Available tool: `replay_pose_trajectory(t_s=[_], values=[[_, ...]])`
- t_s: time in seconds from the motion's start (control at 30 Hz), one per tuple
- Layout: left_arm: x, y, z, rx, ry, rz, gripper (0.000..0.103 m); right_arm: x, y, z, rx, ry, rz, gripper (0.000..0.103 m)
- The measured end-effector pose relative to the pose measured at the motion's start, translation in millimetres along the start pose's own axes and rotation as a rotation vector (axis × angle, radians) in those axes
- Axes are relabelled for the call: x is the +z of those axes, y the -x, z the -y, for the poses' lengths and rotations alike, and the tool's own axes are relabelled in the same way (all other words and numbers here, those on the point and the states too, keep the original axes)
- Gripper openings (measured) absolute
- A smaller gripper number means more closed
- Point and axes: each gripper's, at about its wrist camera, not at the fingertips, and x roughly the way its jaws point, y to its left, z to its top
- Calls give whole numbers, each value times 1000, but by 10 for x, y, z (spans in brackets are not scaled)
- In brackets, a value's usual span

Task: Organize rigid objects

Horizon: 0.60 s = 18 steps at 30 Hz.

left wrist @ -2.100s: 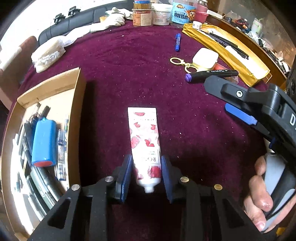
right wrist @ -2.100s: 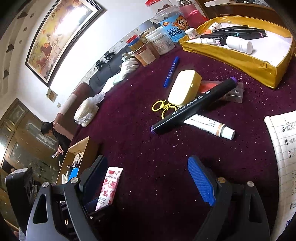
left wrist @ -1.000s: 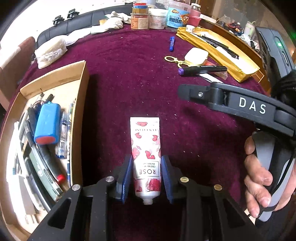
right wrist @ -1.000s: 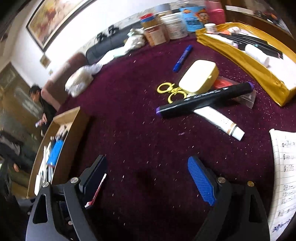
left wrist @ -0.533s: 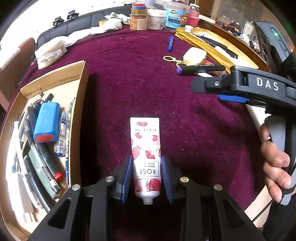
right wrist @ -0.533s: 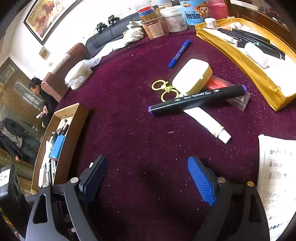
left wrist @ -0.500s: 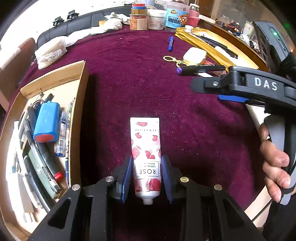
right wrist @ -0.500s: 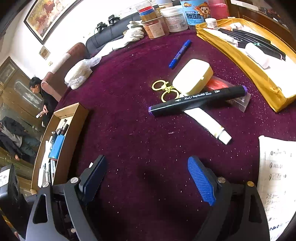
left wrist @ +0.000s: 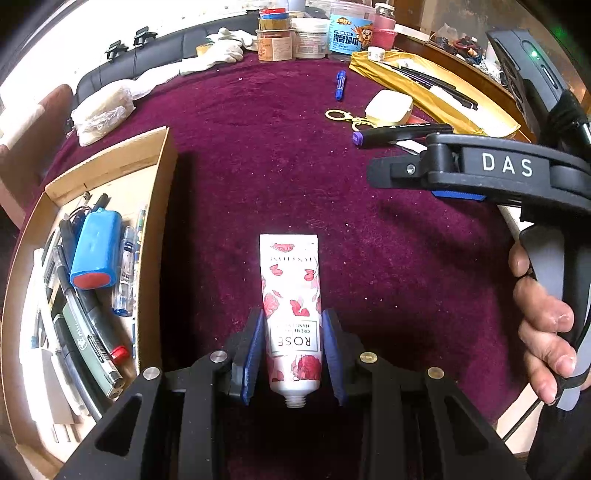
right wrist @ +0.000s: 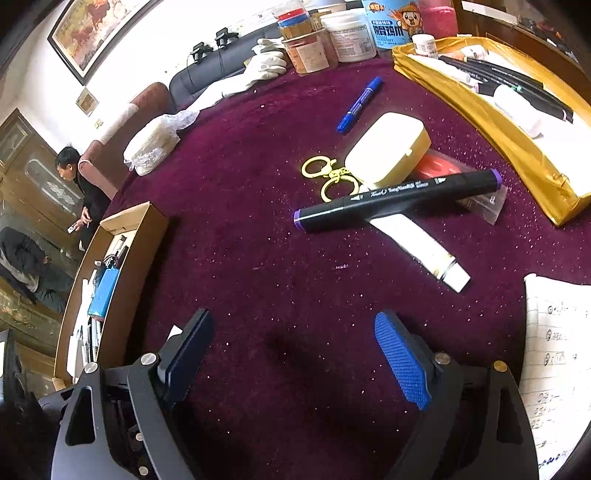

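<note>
The hand-cream tube (left wrist: 291,314), a flattened soft tube printed with red roses on white, cap missing and threaded neck exposed, lies over the burgundy velvet desk (left wrist: 258,177), clamped between the left gripper (left wrist: 293,356) fingers. The right gripper (right wrist: 295,354) fingers stand wide, empty.

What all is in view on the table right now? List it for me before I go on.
Hand cream tube: 1, white with red roses, between left gripper pads
Cardboard box: 1, brown, left, holds pens and a blue case
Black marker: 1, purple ends, lying across white tube
Cream case: 1, beside yellow key rings
Blue marker: 1, far centre
Gold tray: 1, right
Jars: several, far edge
Left gripper: shut on tube
Right gripper: open, empty
</note>
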Motion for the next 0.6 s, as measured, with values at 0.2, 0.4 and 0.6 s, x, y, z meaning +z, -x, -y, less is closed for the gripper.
replay_pose_trajectory(t_s=[0.2, 0.4, 0.6], values=[[-12, 5, 13, 10, -2, 6, 33, -8, 2, -19, -7, 16, 4, 89], [-18, 7, 16, 12, -4, 7, 33, -11, 1, -17, -9, 18, 5, 89], [-20, 9, 20, 11, -4, 7, 33, -8, -1, -14, -9, 20, 4, 89]])
